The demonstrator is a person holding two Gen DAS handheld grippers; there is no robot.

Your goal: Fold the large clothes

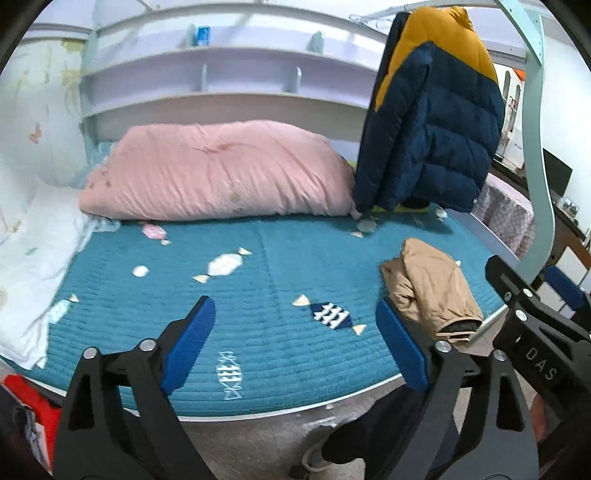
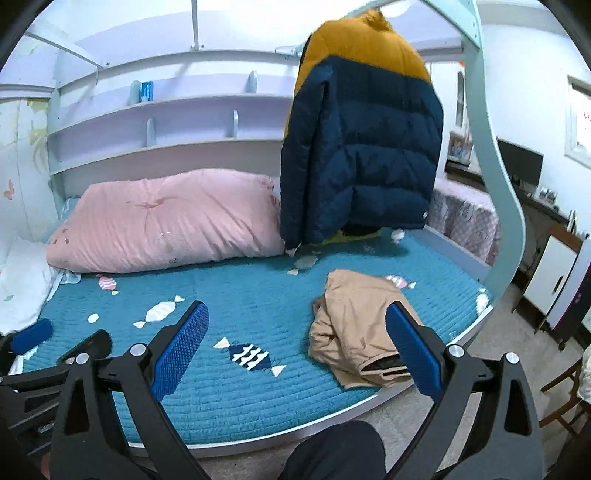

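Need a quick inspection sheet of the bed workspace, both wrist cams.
Surface: teal quilted mattress cover, candy-print patches, mostly bare.
Job's things: tan jacket, folded bundle near the bed's right edge; navy-and-yellow puffer jacket hanging above the far end.
Clutter: pink duvet bunched at the back; white bedding at left.
Grippers: left gripper open, empty; right gripper open, empty.
Cables: nothing seen.
Surroundings: shelves behind, bed-frame post at right.

Puffer jacket (image 2: pixel 362 147): collar and hanger cut by top edge. Tan garment (image 2: pixel 354 328): near corner hidden behind right gripper's finger (image 2: pixel 413 350). Small blue item on shelf (image 1: pixel 202 35) too blurred to identify. White bedding (image 1: pixel 29 266) cut off at left.
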